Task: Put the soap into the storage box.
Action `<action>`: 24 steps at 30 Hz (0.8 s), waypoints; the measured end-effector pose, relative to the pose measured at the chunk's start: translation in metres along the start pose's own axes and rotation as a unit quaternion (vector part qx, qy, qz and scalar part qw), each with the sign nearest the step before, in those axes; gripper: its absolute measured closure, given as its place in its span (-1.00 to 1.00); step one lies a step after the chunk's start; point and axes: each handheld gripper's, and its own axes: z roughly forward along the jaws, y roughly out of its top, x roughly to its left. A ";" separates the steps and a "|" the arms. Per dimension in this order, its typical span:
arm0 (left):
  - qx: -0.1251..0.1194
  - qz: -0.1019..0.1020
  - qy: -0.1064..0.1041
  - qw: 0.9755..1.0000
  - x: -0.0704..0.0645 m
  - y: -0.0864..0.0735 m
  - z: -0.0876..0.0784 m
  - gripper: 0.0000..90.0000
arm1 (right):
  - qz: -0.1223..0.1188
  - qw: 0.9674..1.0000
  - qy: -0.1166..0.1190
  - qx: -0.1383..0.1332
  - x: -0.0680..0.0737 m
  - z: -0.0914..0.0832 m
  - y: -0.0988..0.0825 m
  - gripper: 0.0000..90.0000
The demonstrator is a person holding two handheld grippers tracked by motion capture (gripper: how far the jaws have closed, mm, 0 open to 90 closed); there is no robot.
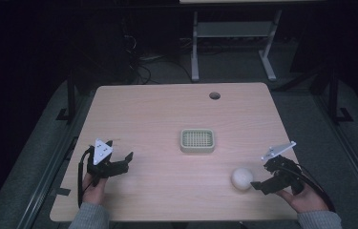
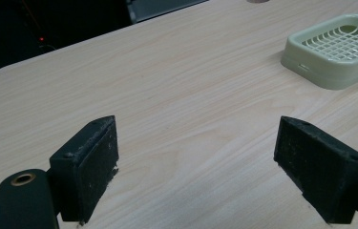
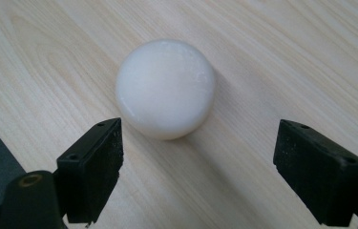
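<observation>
The white ball (image 3: 165, 88) sits near the table's (image 1: 157, 114) right edge, just beyond the right tool (image 3: 198, 167), whose jaws gape. An off-centre squeeze could roll it away.

Dim room, black toward the back and at both sides. Light wooden desk (image 1: 157, 119) with rounded corners and pale grain, a round cable hole (image 1: 215, 95) near its far edge. Grey floor (image 1: 234, 62) beyond the far edge, loose dark cables (image 1: 141, 67) lying on it off the far left corner. White legs and crossbar of another table (image 1: 234, 33) farther back. Dark metal stands (image 1: 69, 102) flanking the left and right edges.
</observation>
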 end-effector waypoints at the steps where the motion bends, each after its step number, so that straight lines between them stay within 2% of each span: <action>1: 0.000 0.000 -0.001 1.000 0.000 0.000 0.000 -0.67 | -0.003 1.000 0.002 0.004 0.001 0.002 0.003 -0.64; 12: -0.001 0.001 -0.002 1.000 -0.001 0.001 0.000 -0.67 | -0.023 0.999 0.004 0.032 0.007 0.010 0.020 -0.64; 24: -0.002 0.000 -0.002 1.000 -0.001 0.001 0.000 -0.67 | -0.041 0.997 0.012 0.071 0.013 0.030 0.036 -0.64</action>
